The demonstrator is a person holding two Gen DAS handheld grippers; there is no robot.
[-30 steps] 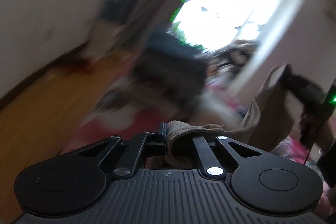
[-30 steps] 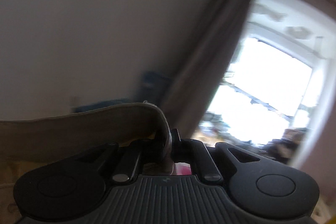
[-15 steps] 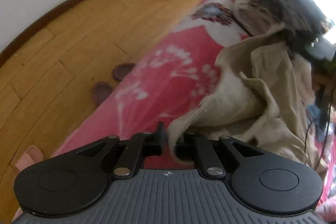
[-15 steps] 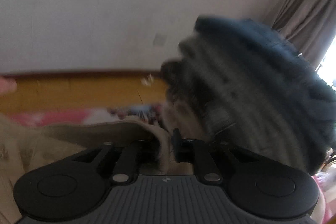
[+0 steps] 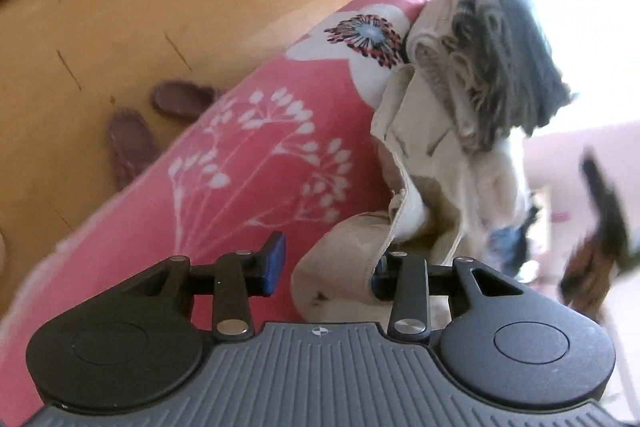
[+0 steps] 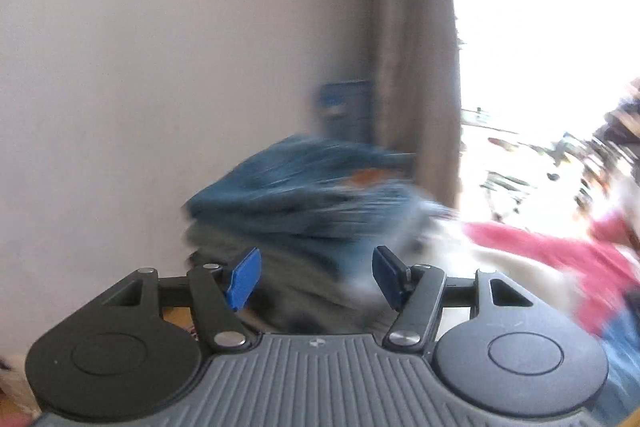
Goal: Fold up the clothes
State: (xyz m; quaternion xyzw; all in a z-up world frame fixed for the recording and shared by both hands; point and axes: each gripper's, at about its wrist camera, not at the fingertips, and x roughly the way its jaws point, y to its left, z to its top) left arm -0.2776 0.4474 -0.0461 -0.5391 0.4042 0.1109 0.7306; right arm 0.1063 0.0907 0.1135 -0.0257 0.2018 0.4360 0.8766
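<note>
A: Left gripper (image 5: 326, 267) status?
B: Jaws opening; beige garment (image 5: 420, 155) hem between them, against the right pad, left pad clear. Garment lies on the pink floral bedspread (image 5: 248, 155).
A: Right gripper (image 6: 316, 277)?
B: Jaws opening, nothing between them; blurred blue clothes pile (image 6: 304, 187) ahead.

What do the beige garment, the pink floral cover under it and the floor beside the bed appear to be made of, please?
Beige garment: woven cloth, likely cotton, matte; it creases softly and shows stitched hems. Pink floral cover: printed fabric, matte, smooth, with white flower prints; the exact fibre cannot be told. Floor: wood or wood-look boards, slight sheen, with visible plank seams.
</note>
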